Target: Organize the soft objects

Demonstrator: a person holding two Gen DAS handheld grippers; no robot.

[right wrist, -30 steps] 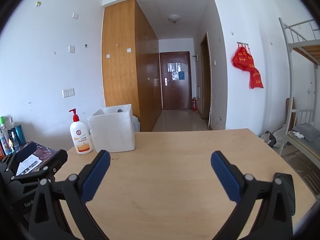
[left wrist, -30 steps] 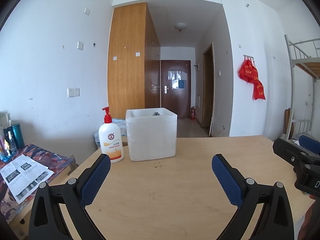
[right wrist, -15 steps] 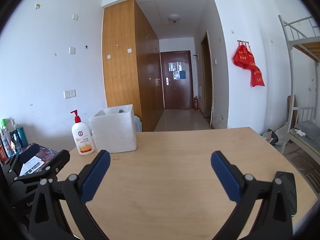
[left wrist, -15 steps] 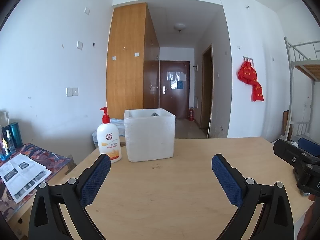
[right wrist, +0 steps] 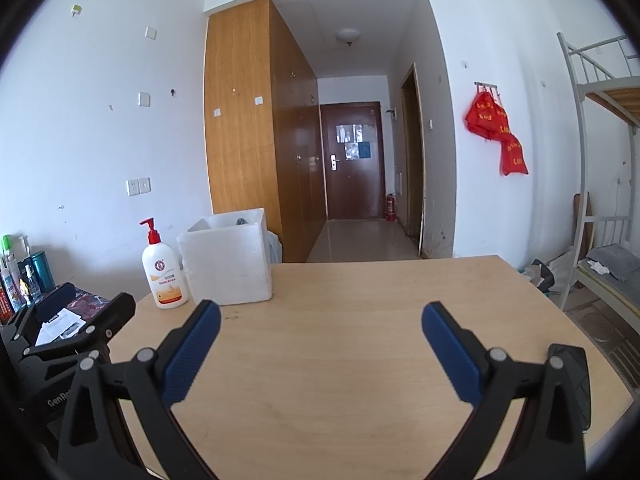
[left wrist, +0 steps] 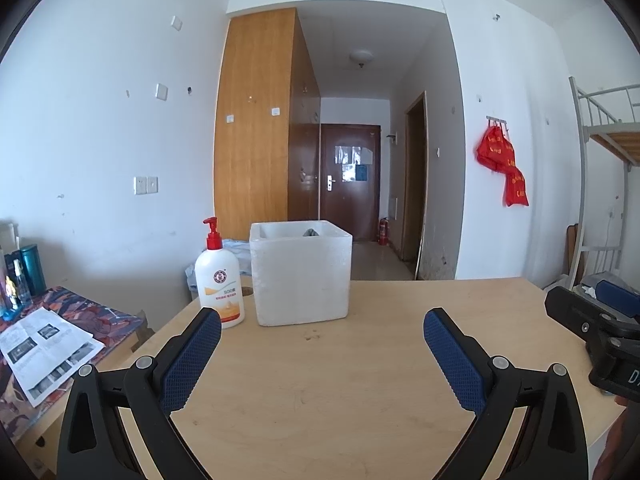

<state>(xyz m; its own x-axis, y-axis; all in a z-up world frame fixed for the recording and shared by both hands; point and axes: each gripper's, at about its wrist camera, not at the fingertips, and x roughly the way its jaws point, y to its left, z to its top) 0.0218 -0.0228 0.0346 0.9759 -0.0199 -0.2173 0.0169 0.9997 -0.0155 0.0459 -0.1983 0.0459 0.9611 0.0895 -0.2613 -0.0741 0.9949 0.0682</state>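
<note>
A white foam box stands at the far left of the wooden table. A grey soft thing peeks just above its rim; the rest of the inside is hidden. My left gripper hovers open over the table, short of the box, with nothing between its blue pads. My right gripper is open and empty too, further right; its body shows at the right edge of the left wrist view.
A white pump bottle with a red top stands left of the box. A lower side table with papers and bottles lies to the left. A black flat object rests near the table's right edge. A metal bunk bed is at right.
Both views have risen and tilted slightly, so the box and bottle sit a little lower and closer in the frames. Both grippers stay open.
</note>
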